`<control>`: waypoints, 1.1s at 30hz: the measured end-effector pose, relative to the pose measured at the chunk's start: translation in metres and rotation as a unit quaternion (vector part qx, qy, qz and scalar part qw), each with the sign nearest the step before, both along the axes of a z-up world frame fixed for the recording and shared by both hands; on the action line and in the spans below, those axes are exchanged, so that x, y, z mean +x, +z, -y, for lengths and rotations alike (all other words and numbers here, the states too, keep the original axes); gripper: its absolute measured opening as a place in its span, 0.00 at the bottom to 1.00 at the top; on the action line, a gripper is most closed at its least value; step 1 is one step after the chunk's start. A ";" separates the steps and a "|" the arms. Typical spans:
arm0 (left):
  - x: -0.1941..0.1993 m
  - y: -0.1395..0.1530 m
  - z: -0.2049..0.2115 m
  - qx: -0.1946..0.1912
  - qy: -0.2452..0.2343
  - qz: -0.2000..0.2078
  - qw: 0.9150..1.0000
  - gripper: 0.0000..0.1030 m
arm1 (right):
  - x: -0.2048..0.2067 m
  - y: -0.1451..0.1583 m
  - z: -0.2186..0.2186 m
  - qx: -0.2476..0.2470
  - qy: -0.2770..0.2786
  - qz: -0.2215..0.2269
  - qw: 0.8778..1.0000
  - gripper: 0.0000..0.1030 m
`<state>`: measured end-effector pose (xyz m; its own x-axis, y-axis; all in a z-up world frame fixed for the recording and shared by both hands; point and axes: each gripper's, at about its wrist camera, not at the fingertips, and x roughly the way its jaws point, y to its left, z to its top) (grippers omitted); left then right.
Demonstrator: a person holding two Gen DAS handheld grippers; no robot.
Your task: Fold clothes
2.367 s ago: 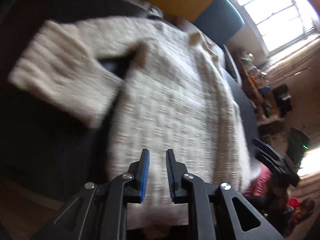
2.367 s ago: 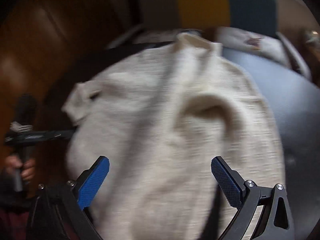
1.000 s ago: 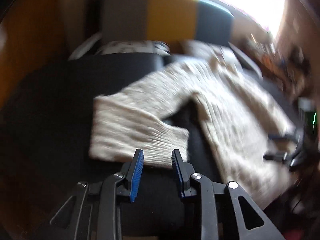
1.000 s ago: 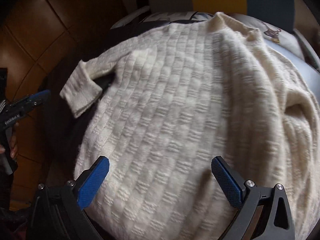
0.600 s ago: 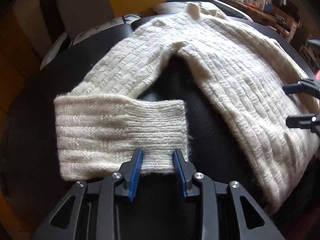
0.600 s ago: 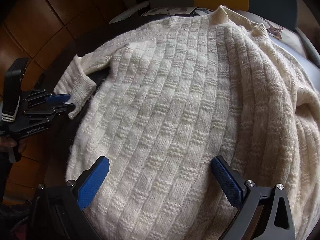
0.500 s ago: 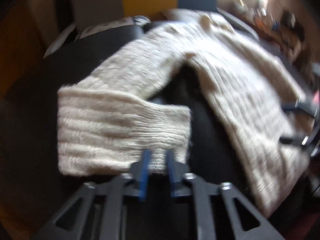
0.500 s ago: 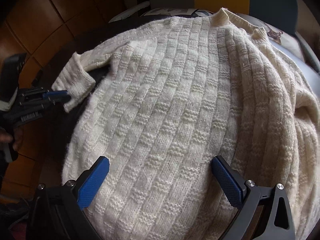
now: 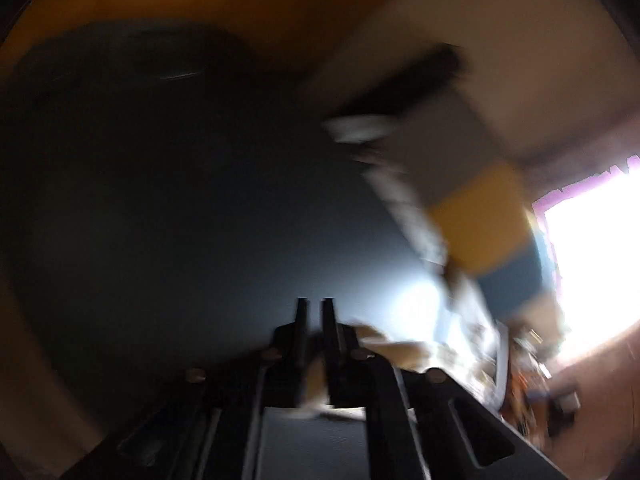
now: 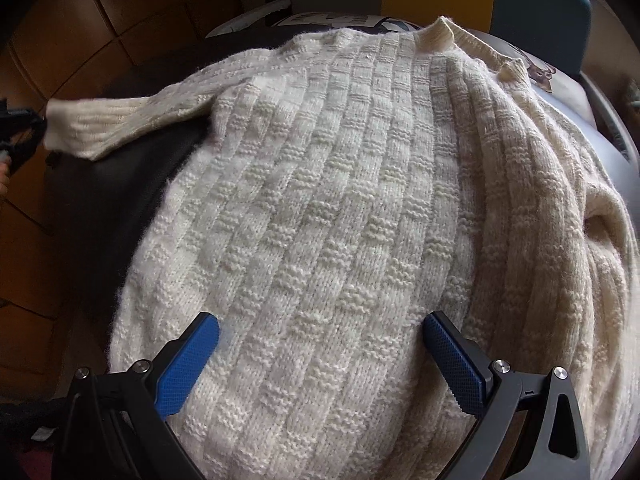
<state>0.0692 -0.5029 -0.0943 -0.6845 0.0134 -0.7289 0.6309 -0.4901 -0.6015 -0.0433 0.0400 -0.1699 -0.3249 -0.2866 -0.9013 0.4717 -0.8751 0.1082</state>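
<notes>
Right now my left claw (image 9: pixel 315 304) has its two fingers pulled close together, with a bit of pale stuff pinched low between them. I think that is the sleeve (image 10: pixel 120 120), because from the right camera the sleeve end stretches out to the left, right up to that claw at the edge of the picture. The left picture is very blurry, so I cannot be sure of the grip.

My right claw (image 10: pixel 320 344) is wide apart and holds nothing. It hangs just over the bottom part of the cream sweater (image 10: pixel 340 208), which lies spread flat on the dark table (image 10: pixel 100 200).

What could go wrong? The grip is only on the thin edge of the sleeve, so a quick pull could make it slip out. A hard pull could also drag the whole sweater sideways, since nothing pins it down. Then the fold would come out crooked.

On the far right the sweater is bunched in a lump (image 10: pixel 608 232), and that may get in the way of a neat fold. Behind the table stands a grey, yellow and blue chair (image 10: pixel 536 4). It is well clear of the sleeve.
</notes>
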 end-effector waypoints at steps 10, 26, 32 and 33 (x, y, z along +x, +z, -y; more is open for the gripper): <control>0.038 -0.025 -0.026 -0.013 -0.018 0.045 0.999 0.16 | -0.002 -0.001 0.005 0.010 -0.005 -0.003 1.000 1.00; -0.049 -0.038 -0.107 -0.058 -0.131 0.052 0.988 0.16 | -0.115 0.052 0.078 -0.071 0.027 -0.007 0.997 1.00; -0.064 -0.059 -0.085 -0.048 -0.122 0.076 0.988 0.13 | -0.162 0.005 0.099 -0.052 -0.030 0.062 0.996 1.00; -0.064 -0.060 -0.082 -0.048 -0.119 0.077 0.989 0.13 | -0.164 0.004 0.103 -0.048 -0.035 0.055 0.997 1.00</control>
